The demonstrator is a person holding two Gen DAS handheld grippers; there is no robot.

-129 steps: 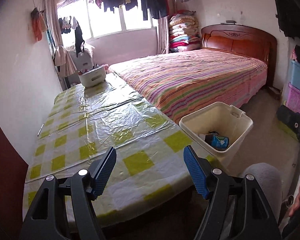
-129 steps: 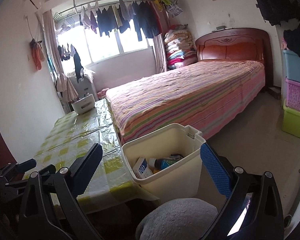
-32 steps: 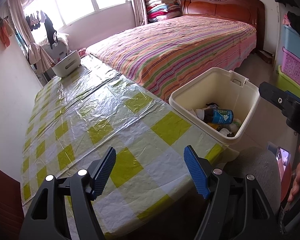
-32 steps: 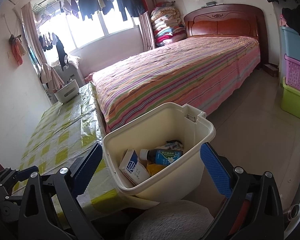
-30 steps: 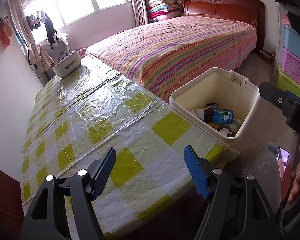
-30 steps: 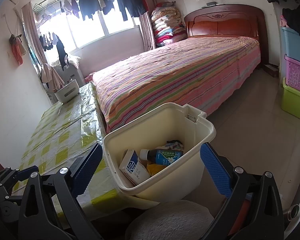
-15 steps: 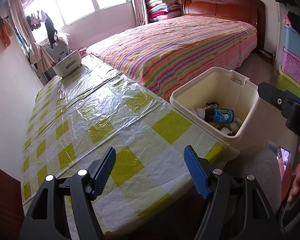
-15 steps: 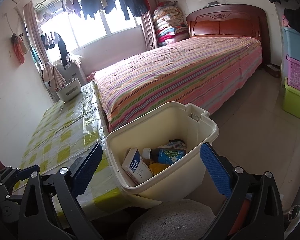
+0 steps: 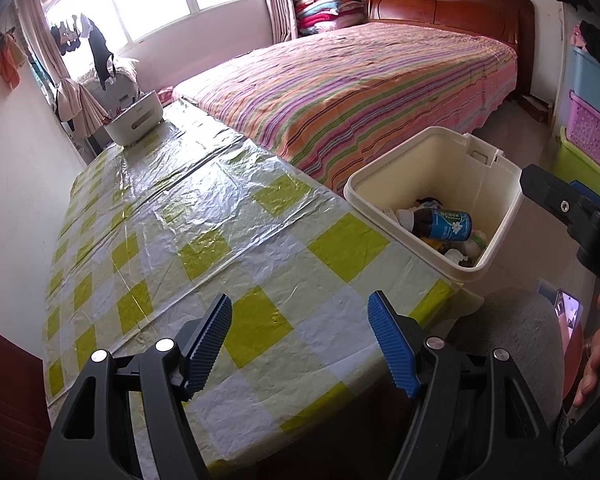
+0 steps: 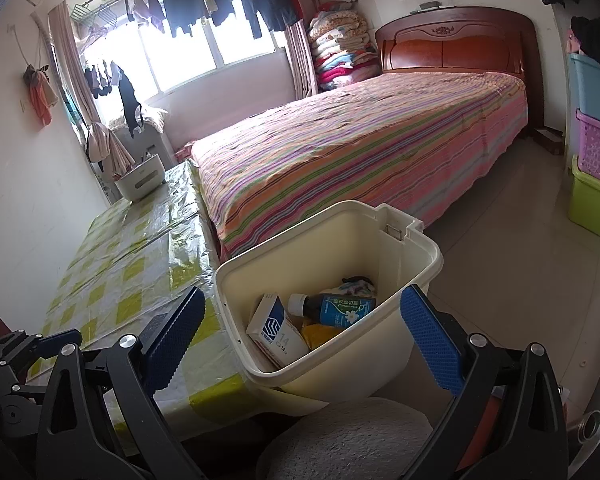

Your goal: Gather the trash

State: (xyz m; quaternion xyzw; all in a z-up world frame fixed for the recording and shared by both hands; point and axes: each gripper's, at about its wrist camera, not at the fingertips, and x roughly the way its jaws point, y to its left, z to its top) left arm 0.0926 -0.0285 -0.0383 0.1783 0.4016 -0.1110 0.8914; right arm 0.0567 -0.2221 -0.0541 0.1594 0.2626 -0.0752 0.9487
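Both claws, left (image 9: 300,340) & right (image 10: 300,336), gape empty over table (image 9: 204,216) w/ trash in bin (image 10: 420,264); bottle (image 10: 336,307) looks light, slick, so you'd grab mid-body.

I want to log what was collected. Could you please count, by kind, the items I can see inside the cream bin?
Seen in the cream bin, right wrist view:
Bottles: 1, dark with blue label
Cartons: 1, white with blue logo
Yellow items: 1
Crumpled pieces at the back: 1
Total: 4 told apart; more may lie hidden underneath.
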